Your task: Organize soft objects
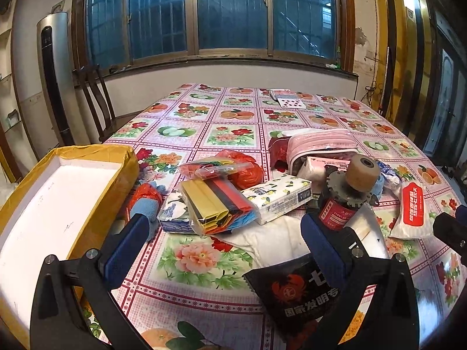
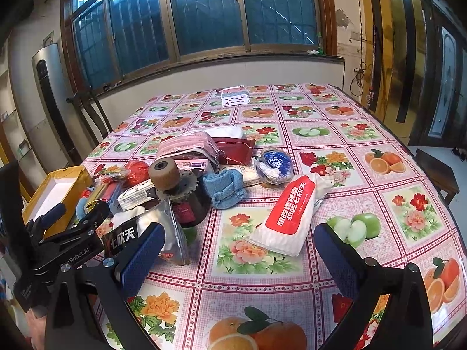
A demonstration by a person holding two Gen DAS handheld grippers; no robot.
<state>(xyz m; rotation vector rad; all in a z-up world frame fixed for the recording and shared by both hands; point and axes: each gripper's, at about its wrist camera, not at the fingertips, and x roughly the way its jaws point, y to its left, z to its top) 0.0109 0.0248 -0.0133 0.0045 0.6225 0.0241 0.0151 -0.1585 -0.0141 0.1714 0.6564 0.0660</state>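
Your left gripper (image 1: 224,227): fingers spread, empty, over the soft-goods pile: tissue pack (image 1: 277,197), blue towel (image 2: 226,189). Your right gripper (image 2: 239,242): spread beside the red-white packet (image 2: 289,215). Foam-lined box (image 1: 58,192) at left.

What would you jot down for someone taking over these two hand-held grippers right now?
Left hand-held gripper: open, holding nothing, hovering over the table's near edge by the box.
Right hand-held gripper: open, holding nothing, aimed at the red-and-white tissue pack.
Box: at the table's left edge; what shows of its white inside holds nothing.
Pile in the middle of the table: floral tissue pack, blue cloth, pink pouch, red plastic bag, black snack packet. A hard grinding tool sits among them.
Done: nothing sorted that I can see.
Left: probably moving the soft items into the box.
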